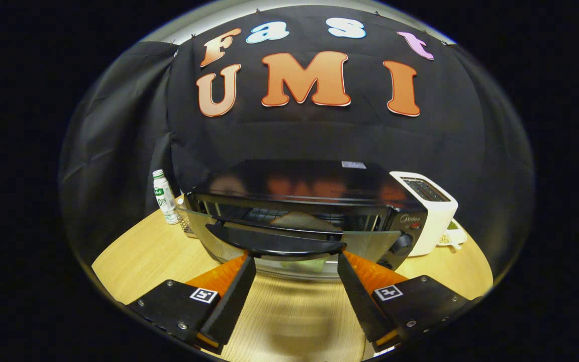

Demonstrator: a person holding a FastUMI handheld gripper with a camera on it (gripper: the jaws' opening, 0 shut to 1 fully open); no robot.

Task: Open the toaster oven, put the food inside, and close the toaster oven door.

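Observation:
A black toaster oven [309,186] stands on the wooden table [143,256] right in front of me. Its glass door [370,241] hangs partly open, tilted toward me, with the black handle bar [274,244] along its top edge. On the rack inside lies a flat brownish piece of food [299,220]. My gripper [295,257] is open wide, its fingertips just below the handle and close against the door, one near each end. Nothing is held between the fingers. Something pale green shows blurred through the glass between the fingertips.
A white pop-up toaster [430,211] stands just right of the oven, with a small white dish [454,239] beside it. A white bottle with a green label [165,196] stands to the oven's left, by the black cloth wall.

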